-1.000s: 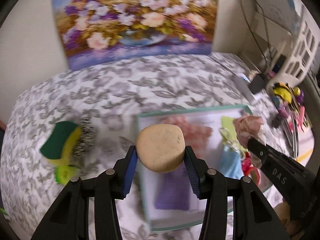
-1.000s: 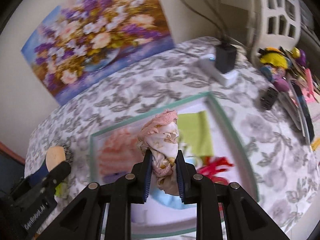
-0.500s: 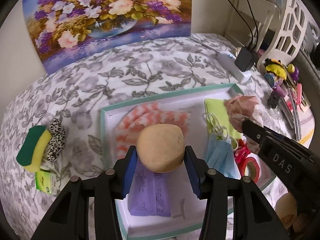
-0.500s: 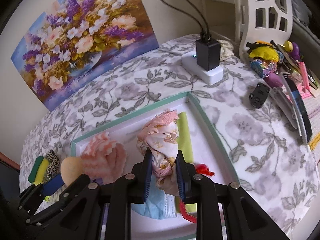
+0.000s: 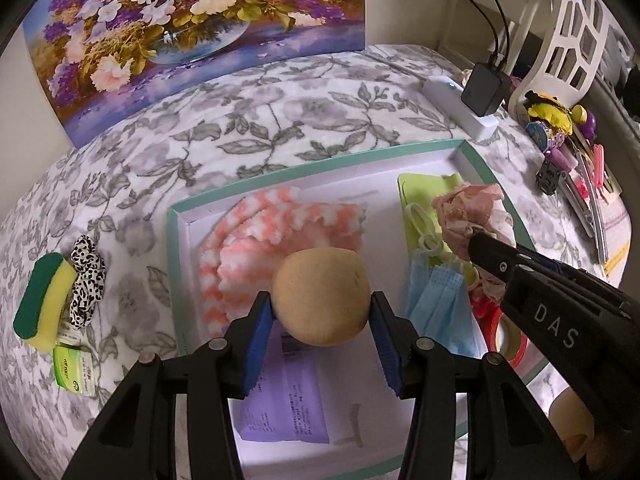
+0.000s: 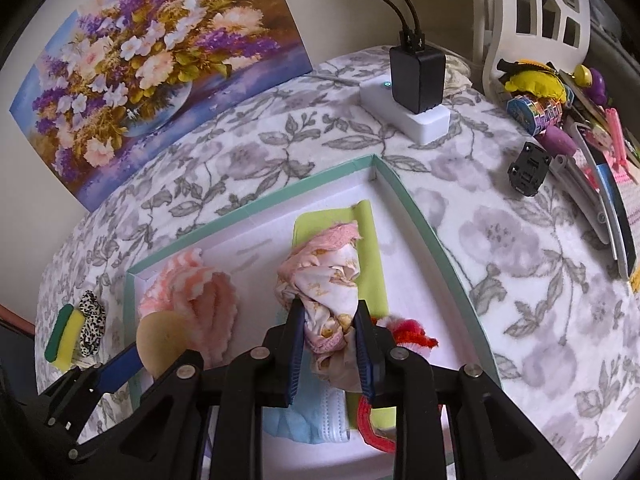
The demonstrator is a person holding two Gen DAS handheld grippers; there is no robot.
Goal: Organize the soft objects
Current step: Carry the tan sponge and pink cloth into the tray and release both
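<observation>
My left gripper [image 5: 321, 306] is shut on a round tan sponge [image 5: 320, 292], held over the pink-and-white fluffy towel [image 5: 280, 228] inside the green-rimmed white tray [image 5: 320, 162]. My right gripper [image 6: 326, 314] has a crumpled pink floral cloth [image 6: 324, 276] between its pads, which still touch it while the jaws are opening. It hangs over the lime cloth [image 6: 372, 248] and blue face mask [image 6: 308, 420] on the tray's right side. A purple packet [image 5: 288, 412] and a red tape ring [image 5: 508, 332] also lie in the tray.
Left of the tray lie a green-yellow sponge [image 5: 44, 296], a leopard scrunchie [image 5: 86, 276] and a green packet [image 5: 74, 372]. A flower painting [image 5: 192, 28] leans on the back wall. A charger block [image 6: 416, 92], a white rack [image 5: 568, 44] and small clutter [image 6: 560, 128] crowd the right.
Both grippers have come down closer over the tray. The left one has carried the tan sponge from the tray's near part to above the fluffy towel. The floral cloth stays between the right pads.
</observation>
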